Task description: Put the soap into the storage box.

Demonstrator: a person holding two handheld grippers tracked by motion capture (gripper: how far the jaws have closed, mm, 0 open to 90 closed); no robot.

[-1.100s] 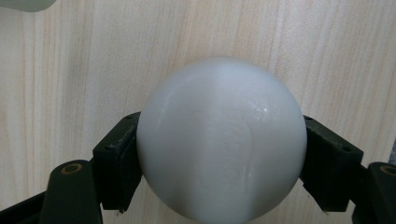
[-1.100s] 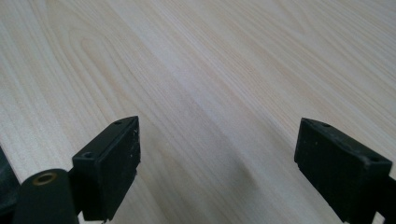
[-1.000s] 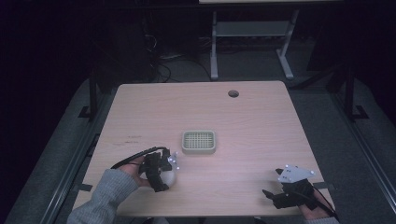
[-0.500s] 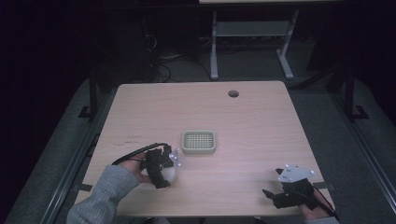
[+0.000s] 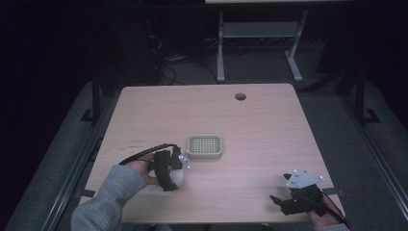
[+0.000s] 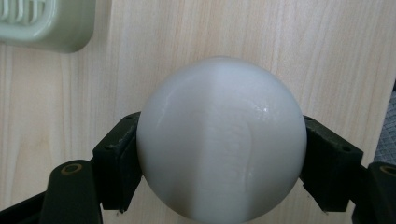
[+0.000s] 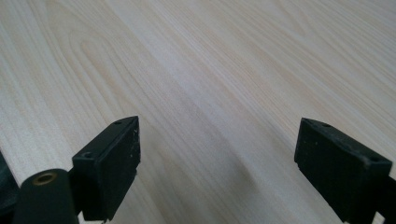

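Lab-like test room, bare wooden table (image 5: 269,125), dark surroundings, cables on floor (image 5: 168,67), metal stand (image 5: 260,38)

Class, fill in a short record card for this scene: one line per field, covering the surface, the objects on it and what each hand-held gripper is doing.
surface: wooden table
held object: white ball
left hand-held gripper: shut on the white ball, one jaw on each side
right hand-held gripper: open, jaws wide apart above bare wood
other object: pale green perforated tray, beside the ball

The left tool (image 5: 174,169) largely hides the white ball (image 5: 180,178).
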